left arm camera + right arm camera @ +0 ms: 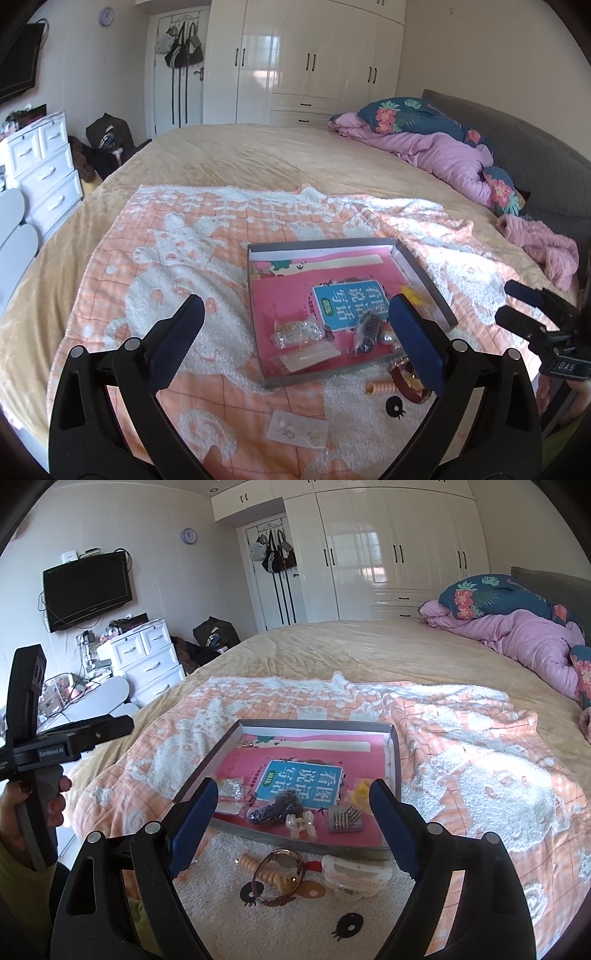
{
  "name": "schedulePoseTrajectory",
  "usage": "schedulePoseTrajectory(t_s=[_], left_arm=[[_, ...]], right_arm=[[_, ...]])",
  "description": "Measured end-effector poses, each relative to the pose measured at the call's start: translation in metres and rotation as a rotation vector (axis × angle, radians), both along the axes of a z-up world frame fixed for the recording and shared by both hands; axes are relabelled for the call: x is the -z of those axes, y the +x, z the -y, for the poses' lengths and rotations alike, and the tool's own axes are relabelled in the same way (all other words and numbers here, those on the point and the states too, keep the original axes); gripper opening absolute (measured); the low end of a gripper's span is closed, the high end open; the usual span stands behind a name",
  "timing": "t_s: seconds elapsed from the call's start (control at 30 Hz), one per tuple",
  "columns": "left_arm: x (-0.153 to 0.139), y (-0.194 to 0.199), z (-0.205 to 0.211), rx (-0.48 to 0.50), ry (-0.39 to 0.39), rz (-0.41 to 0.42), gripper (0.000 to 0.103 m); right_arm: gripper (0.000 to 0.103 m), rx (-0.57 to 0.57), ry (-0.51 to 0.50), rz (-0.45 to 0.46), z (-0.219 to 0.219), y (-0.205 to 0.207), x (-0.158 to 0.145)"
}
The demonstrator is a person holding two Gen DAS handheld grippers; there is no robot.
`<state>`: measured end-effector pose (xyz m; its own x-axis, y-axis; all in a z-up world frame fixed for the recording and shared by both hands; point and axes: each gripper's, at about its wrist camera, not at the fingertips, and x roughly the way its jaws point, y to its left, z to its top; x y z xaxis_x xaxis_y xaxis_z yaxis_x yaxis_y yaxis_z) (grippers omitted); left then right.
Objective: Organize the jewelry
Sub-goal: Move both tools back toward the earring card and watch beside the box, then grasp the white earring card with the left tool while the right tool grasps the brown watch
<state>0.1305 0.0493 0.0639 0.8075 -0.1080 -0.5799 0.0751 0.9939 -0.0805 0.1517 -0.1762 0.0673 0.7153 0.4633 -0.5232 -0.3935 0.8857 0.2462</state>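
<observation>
A shallow grey box (424,280) (317,725) lined with a pink book lies on the orange-and-white blanket. Inside it are a clear bag of beads (295,332), a dark bead bracelet (277,806), a cream claw clip (301,823) and a studded silver card (345,819). In front of the box lie a watch (280,871), a coil hair tie (255,869), a white hair clip (354,880) and a small earring bag (297,430). My left gripper (299,325) hovers open above the box's near edge. My right gripper (293,801) is open too, above the watch, holding nothing.
The blanket (177,258) is spread on a wide beige bed (277,155). Pink and floral bedding (443,147) is piled at the right by the headboard. White drawers (147,657) stand left of the bed. A person's hand (55,797) grips the left tool's handle.
</observation>
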Motion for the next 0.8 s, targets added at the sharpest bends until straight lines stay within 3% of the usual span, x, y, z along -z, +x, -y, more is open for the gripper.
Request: schedulePoseTrajectory(t_s=[0.1,0.17,0.2,0.8], left_arm=[[0.002,-0.007,0.006,0.002,0.018,0.004,0.093],[0.004,-0.01,0.009,0.005,0.022,0.002,0.093],[0.005,-0.012,0.011,0.007,0.023,-0.001,0.093],[0.034,-0.034,0.021,0.003,0.056,-0.067,0.093]], right_arm=[[0.084,-0.014,0.001,0.0,-0.001,-0.004,0.0],[0.095,-0.011,-0.001,0.005,-0.001,-0.008,0.0],[0.096,-0.008,-0.001,0.013,-0.001,-0.011,0.0],[0.097,-0.068,-0.022,-0.043,-0.011,-0.029,0.019]])
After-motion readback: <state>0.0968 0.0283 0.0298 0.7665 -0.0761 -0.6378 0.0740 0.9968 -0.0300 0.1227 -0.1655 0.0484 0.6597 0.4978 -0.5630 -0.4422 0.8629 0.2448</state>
